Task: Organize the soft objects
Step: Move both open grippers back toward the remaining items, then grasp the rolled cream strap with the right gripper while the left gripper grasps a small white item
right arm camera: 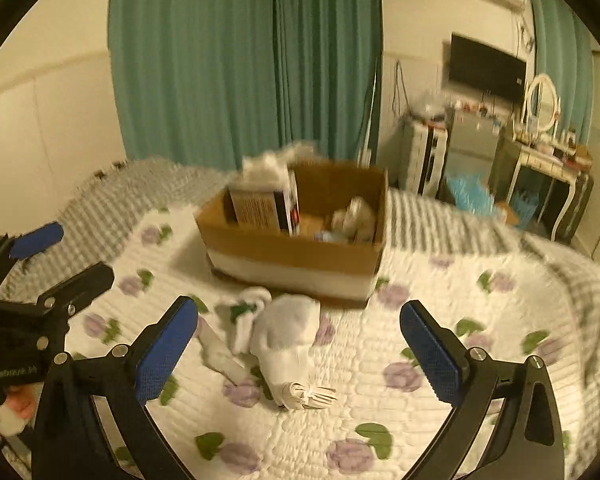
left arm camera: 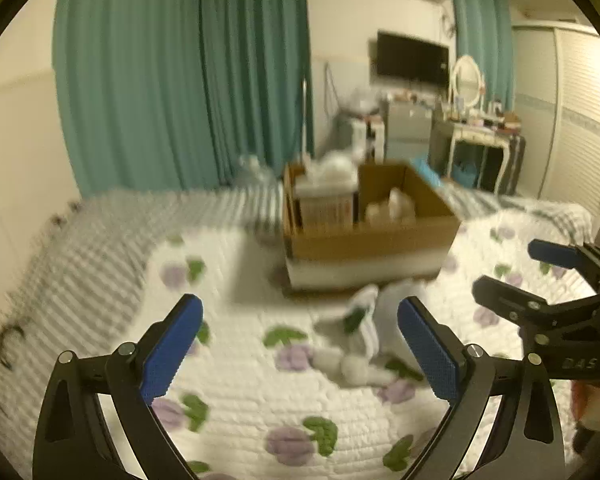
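A small heap of white soft pieces, socks by the look of them (right arm camera: 286, 332), lies on the floral quilt just in front of an open cardboard box (right arm camera: 292, 248). One piece carries a green mark (right arm camera: 242, 310). In the left wrist view the heap (left arm camera: 366, 320) is blurred and sits near the right finger. My left gripper (left arm camera: 300, 320) hovers open over the quilt, nothing between its blue pads. My right gripper (right arm camera: 300, 320) is open too, with the heap below and between its fingers, untouched. Each gripper shows in the other's view: right (left arm camera: 508, 266), left (right arm camera: 66, 258).
The box (left arm camera: 372, 240) holds an upright carton (right arm camera: 260, 208) topped with white stuffing, plus pale soft items (right arm camera: 354, 216). The quilt (right arm camera: 440, 320) covers a striped bed. Teal curtains (right arm camera: 244, 60) hang behind. A dressing table (right arm camera: 548, 160) and shelves stand at the far right.
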`<state>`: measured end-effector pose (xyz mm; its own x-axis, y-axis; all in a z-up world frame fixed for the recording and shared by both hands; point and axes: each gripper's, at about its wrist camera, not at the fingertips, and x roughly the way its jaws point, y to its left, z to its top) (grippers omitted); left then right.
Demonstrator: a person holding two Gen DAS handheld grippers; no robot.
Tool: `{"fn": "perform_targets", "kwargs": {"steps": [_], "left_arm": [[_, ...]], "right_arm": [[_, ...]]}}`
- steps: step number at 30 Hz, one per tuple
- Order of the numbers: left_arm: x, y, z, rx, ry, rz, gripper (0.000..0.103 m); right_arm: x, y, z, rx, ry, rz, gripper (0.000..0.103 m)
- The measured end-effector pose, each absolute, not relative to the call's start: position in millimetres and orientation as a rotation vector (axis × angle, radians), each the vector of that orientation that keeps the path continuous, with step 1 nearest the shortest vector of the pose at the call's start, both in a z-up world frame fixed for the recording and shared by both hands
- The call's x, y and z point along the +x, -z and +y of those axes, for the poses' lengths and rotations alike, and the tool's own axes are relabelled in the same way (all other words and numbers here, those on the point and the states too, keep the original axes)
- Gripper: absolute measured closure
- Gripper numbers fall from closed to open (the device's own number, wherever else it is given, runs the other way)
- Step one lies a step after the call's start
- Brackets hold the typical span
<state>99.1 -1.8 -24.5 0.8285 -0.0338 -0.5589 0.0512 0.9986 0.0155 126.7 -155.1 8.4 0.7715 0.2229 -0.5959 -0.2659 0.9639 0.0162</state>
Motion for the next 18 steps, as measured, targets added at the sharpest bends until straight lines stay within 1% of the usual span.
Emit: {"fn": "perform_targets", "kwargs": {"steps": [6, 10, 12, 13, 15, 16, 17, 18], "left_arm": [[118.0, 84.6, -4.0, 0.035, 0.034, 0.706, 0.003], [122.2, 109.1, -8.5, 0.058, 0.055, 0.757, 0.003], [121.7, 116.7, -13.0, 0.079, 0.07, 0.78, 0.003], [122.4, 119.3, -14.5, 0.085, 0.079, 0.79, 0.003], [122.3, 121.7, -15.5, 0.087, 0.09, 0.797, 0.003], [121.4, 122.0, -16.2, 0.087, 0.095, 0.8, 0.003], [121.4, 123.2, -16.4, 0.088, 0.103, 0.803, 0.003], [120.1, 123.9, -17.8, 0.094, 0.105, 0.805, 0.003]], "right_arm": [[151.0, 67.1, -161.5, -0.016, -0.269, 0.754, 0.001], [150.9, 98.5, -166.8, -0.032, -0.256, 0.854, 0.002], [150.9, 104.0, -169.2, -0.019, -0.252, 0.876, 0.003], [152.0, 107.7, -170.9, -0.01, -0.243, 0.892, 0.005], [155.5, 114.4, -174.0, 0.008, -0.237, 0.92, 0.016], [157.6, 117.2, -175.0, 0.03, -0.254, 0.936, 0.017], [159.0, 119.1, -176.3, 0.053, -0.265, 0.948, 0.021], [159.9, 119.2, -177.0, 0.064, -0.268, 0.953, 0.03]]}}
